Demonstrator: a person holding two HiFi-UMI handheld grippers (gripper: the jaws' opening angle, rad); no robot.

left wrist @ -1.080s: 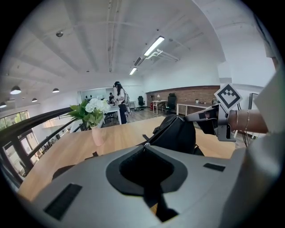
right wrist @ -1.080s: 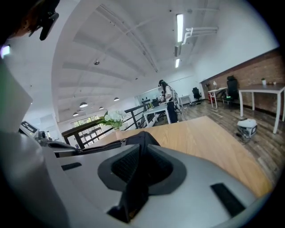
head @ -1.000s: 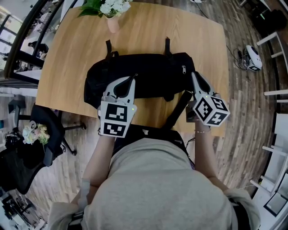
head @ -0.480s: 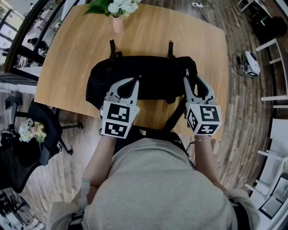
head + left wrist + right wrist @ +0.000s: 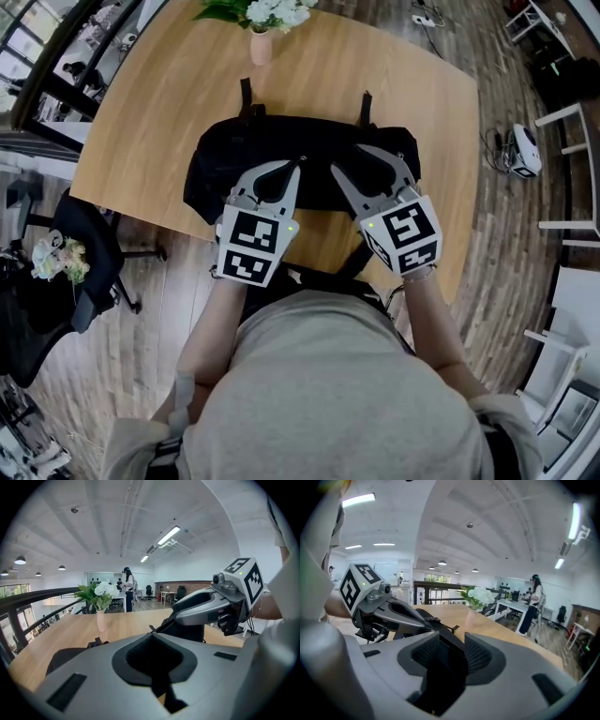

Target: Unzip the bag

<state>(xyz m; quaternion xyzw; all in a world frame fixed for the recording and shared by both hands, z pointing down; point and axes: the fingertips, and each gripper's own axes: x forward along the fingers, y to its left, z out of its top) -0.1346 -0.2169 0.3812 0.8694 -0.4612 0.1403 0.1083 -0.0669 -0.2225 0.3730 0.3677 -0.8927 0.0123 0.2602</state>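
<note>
A black bag (image 5: 211,169) lies across the wooden table (image 5: 141,112); it shows as a dark mass (image 5: 70,656) in the left gripper view. My left gripper (image 5: 298,162) is shut, its tips resting on the top middle of the bag (image 5: 424,616); I cannot tell if fabric is pinched. My right gripper (image 5: 347,159) hovers just right of it over the bag's top. Its jaws are opening, with black bag material showing between the ribbed pads (image 5: 478,656) and no pad pressing on it. The two grippers' tips stand close together. The zipper pull is hidden.
A pink vase of white flowers (image 5: 261,42) stands at the table's far edge behind the bag. Two straps (image 5: 246,94) stick out at the bag's far side. A shoulder strap (image 5: 361,258) hangs over the near edge. A black chair (image 5: 89,253) sits left of the table.
My right gripper has swung left from the bag's right end to its middle, and its jaws have spread apart. The left gripper has held its place on the bag.
</note>
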